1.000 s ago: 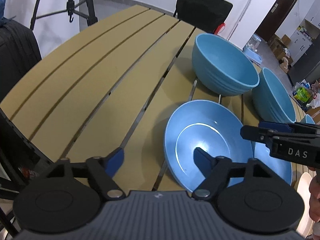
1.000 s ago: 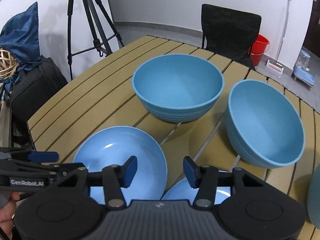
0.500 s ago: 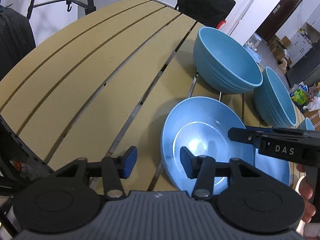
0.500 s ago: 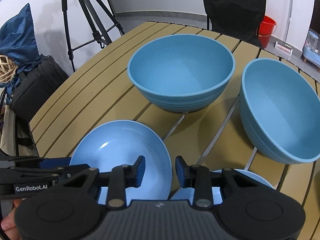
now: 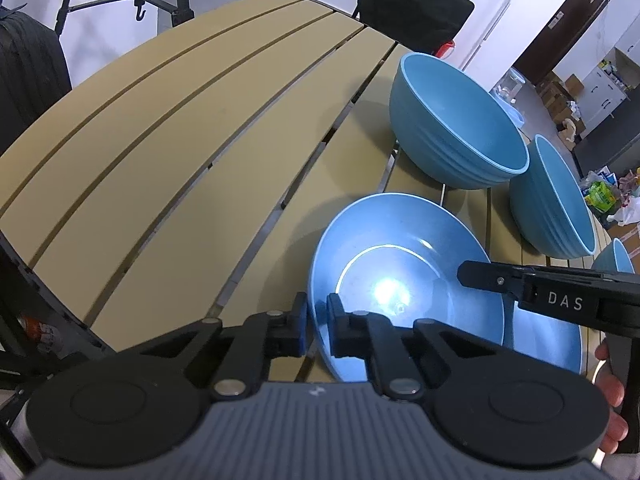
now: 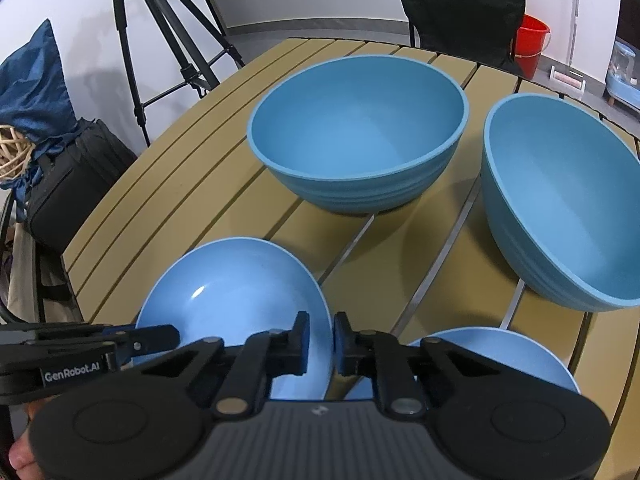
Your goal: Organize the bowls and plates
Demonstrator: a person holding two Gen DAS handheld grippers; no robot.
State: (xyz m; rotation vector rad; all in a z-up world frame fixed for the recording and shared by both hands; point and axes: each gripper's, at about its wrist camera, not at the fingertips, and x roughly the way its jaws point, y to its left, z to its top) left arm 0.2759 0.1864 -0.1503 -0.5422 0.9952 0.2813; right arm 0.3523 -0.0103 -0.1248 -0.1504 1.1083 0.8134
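plate (image 5: 404,280): glossy light blue | bowls (image 6: 356,132): matte teal-blue, ribbed bands on outer wall | table (image 5: 160,128): tan slats, dark gaps | gripper pads (image 6: 304,336): blue on black | bucket (image 6: 530,40): red

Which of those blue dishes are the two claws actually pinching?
The shallow blue plate nearest the cameras: left gripper and right gripper each clamp its rim. The two deep bowls behind stand untouched.

Your left gripper (image 5: 317,330) has its fingers nearly together, pinching a plate (image 5: 404,288) rim between the pads. Your right gripper (image 6: 321,342) does likewise on the opposite rim, fingers pointing forward and down.
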